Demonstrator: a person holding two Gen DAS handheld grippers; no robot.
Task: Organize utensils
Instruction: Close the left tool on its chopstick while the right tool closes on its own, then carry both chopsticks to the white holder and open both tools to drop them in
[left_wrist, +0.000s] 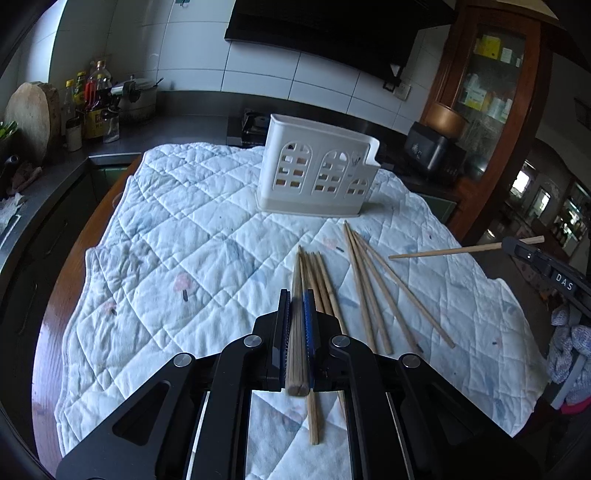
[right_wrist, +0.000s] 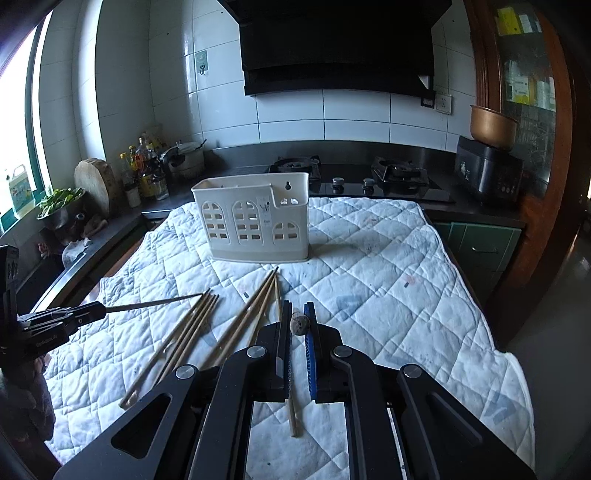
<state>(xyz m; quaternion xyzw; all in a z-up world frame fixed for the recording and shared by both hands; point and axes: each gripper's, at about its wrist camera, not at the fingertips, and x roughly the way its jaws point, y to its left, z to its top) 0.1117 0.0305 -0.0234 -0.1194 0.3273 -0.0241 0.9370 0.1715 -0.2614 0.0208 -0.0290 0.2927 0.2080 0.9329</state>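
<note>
A white quilted cloth (right_wrist: 369, 266) covers the surface before me. Behind it I see a black gas hob (right_wrist: 369, 181) on the dark counter (right_wrist: 236, 162), with a round wooden chopping board (right_wrist: 94, 181) leaning beside glass bottles (right_wrist: 146, 166).

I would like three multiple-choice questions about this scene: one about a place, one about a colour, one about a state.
1. The utensil holder stands: A on the quilted cloth; B on the stove; C inside the cabinet.
2. The holder's colour: A red; B white; C black.
3. The right gripper is: A open and empty; B shut on a spoon; C shut on a chopstick.
Answers: 1 A, the quilt lies under it; 2 B, its walls are white; 3 C, its fingers clamp one chopstick.
</note>
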